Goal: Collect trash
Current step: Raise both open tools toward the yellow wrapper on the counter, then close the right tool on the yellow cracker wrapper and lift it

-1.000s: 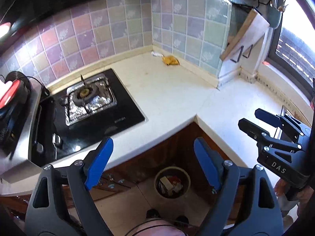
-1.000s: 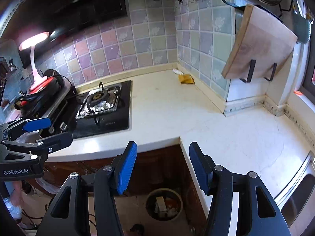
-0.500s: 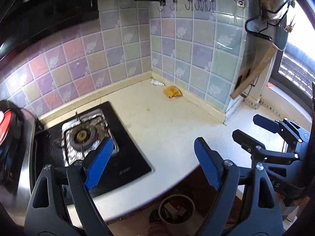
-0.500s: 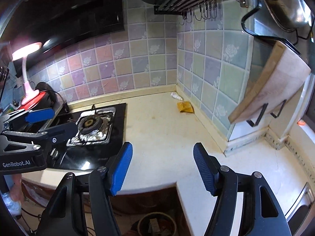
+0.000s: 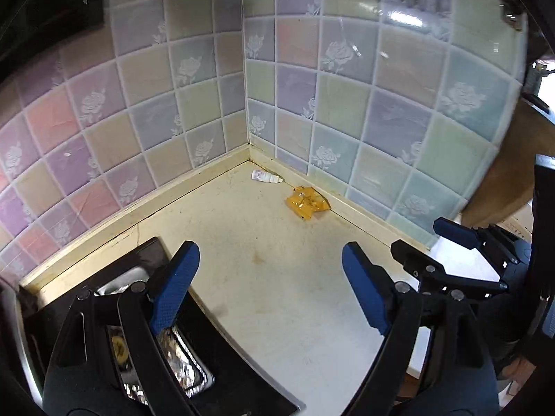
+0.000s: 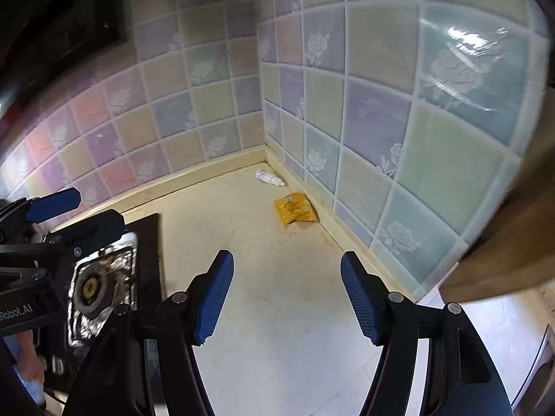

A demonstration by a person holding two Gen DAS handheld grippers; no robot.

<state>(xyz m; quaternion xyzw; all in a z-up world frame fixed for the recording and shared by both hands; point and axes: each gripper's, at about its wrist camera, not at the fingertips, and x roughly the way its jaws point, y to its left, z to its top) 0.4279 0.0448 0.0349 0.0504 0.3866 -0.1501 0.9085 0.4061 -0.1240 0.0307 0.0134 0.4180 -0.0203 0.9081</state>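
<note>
A: Yellow wrapper [image 5: 307, 202], crumpled, lies on the counter [image 5: 277, 277] in the far corner, against the right wall's skirting. Just beyond it, nearer the corner itself, lies a small white bottle [image 5: 265, 176] on its side.

B: So nothing is picked up yet?

A: I'd say not. Both pieces sit on the counter, well apart from either tool. The left gripper [image 5: 270, 287] hangs spread wide with nothing between its blue pads; the right gripper [image 6: 286, 291] likewise, released and empty.

B: Where would the trash go?

A: No bin shows in either view, so I cannot tell. By my reading the whole job is left: reach in, grab, carry off, for each piece.

B: Count things for me.

A: One wrapper, one bottle: two pieces of trash that I can see. Two grippers. One stove [image 6: 100, 277] on the near left, with one foil-lined burner showing. One wooden board [image 6: 513, 239] on the right wall.
</note>
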